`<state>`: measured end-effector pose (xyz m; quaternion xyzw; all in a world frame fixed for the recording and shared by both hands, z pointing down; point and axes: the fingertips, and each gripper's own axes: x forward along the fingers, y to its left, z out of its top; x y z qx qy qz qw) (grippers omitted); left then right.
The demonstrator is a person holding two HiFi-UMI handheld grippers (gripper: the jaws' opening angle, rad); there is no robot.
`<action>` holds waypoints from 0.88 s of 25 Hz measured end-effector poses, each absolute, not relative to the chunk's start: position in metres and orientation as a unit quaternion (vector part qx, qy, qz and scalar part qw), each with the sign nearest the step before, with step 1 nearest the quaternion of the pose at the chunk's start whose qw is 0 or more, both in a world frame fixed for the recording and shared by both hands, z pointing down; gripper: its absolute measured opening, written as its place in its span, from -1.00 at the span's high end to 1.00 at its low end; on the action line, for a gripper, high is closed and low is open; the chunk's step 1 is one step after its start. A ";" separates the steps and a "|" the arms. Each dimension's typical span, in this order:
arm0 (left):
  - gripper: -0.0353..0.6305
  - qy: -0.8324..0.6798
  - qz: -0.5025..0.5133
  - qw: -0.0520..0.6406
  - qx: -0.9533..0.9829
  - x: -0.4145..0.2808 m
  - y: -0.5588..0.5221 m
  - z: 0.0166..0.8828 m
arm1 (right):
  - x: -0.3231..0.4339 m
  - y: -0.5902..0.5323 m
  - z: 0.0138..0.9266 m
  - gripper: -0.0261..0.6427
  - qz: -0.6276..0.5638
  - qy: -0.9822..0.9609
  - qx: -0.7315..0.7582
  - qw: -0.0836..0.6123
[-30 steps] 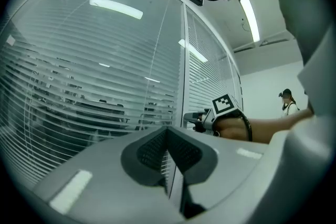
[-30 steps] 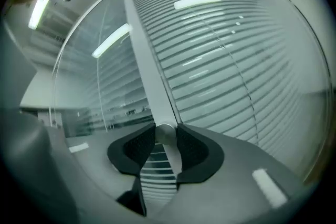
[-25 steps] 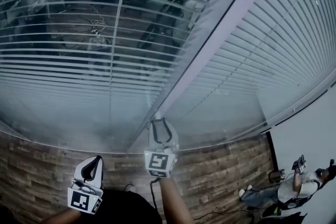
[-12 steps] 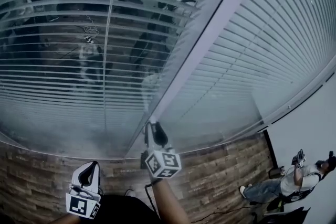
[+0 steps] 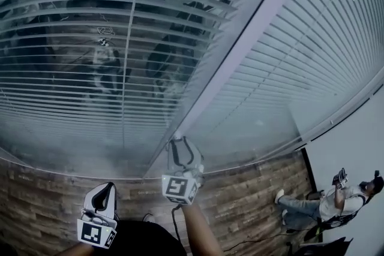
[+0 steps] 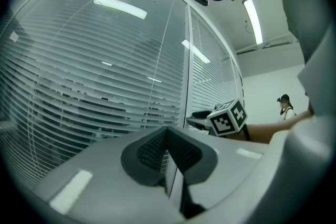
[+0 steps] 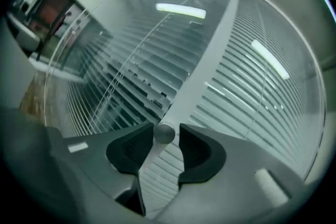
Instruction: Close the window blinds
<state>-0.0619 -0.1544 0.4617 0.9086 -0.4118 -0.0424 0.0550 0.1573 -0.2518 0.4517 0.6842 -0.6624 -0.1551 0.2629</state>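
Two slatted window blinds hang side by side, the left blind (image 5: pixel 90 69) with slats partly open and the right blind (image 5: pixel 300 57) flatter, split by a pale window post (image 5: pixel 252 27). My right gripper (image 5: pixel 180 142) is raised at the foot of that post. In the right gripper view the round end of the tilt wand (image 7: pixel 164 134) sits between the right gripper (image 7: pixel 165 140) pads, whose jaws are opening, with a thin gap beside the wand. My left gripper (image 5: pixel 107 189) hangs lower left, away from the blinds, and in its own view the left gripper (image 6: pixel 168 138) is shut on nothing.
Below the blinds lies a wood-plank floor (image 5: pixel 258 189). A person (image 5: pixel 336 204) sits on it at the far right beside a white wall (image 5: pixel 360 147). A screen (image 7: pixel 52 8) stands to the left in the right gripper view.
The right gripper dipped and twisted half a second ago, then rose back and straightened at the post's foot. The left gripper stayed low at the left.
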 end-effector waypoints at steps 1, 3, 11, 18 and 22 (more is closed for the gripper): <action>0.89 -0.413 -0.043 0.056 0.908 -0.062 -0.155 0.463 | 0.158 -0.254 0.455 0.49 -0.169 -0.654 0.681 0.282; 0.89 -0.415 -0.044 0.058 0.907 -0.060 -0.156 0.463 | 0.160 -0.257 0.457 0.53 -0.172 -0.650 0.683 0.287; 0.89 -0.417 -0.048 0.067 0.905 -0.056 -0.160 0.464 | 0.179 -0.261 0.454 0.54 0.128 -0.714 0.685 -0.065; 0.89 -0.411 -0.048 0.069 0.908 -0.052 -0.159 0.466 | 0.179 -0.257 0.454 0.50 0.098 -0.724 0.683 -0.017; 0.89 -0.416 -0.047 0.070 0.905 -0.056 -0.160 0.477 | 0.164 -0.253 0.463 0.44 -0.137 -0.670 0.681 0.260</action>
